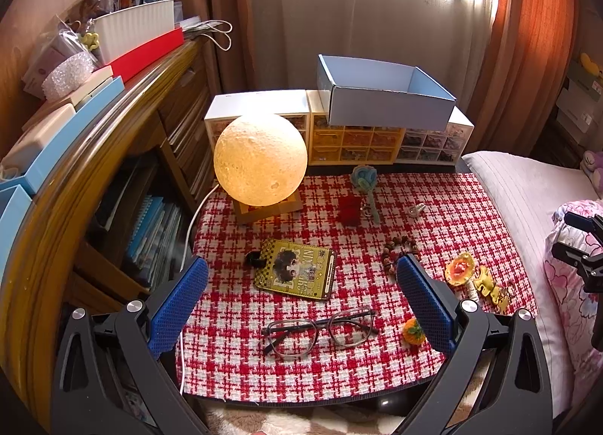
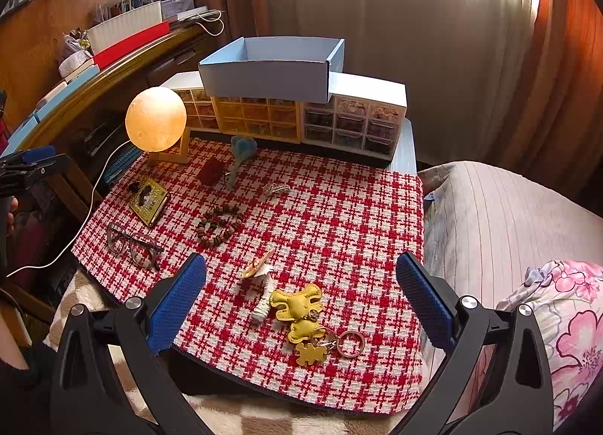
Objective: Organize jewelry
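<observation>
A brown beaded bracelet [image 2: 219,225] lies mid-table on the red checked cloth [image 2: 339,216]; it also shows in the left wrist view [image 1: 399,248]. A yellow bear keychain [image 2: 301,312] with a key ring lies between the fingers of my open, empty right gripper [image 2: 301,284]. A mushroom charm [image 2: 258,269] lies beside it. A small silver piece [image 2: 276,188] lies farther back. An open blue box [image 2: 271,73] stands on the drawer units. My left gripper [image 1: 301,288] is open and empty above the glasses [image 1: 320,329] and the yellow card holder [image 1: 297,273].
A lit moon lamp [image 1: 260,160] stands at the back left with its white cable over the edge. Small drawer organizers [image 2: 294,114] line the back. A red pouch [image 2: 210,171], a blue flower charm [image 2: 241,150] and an orange pumpkin charm [image 1: 413,329] lie about. A bed [image 2: 508,227] is to the right, a shelf to the left.
</observation>
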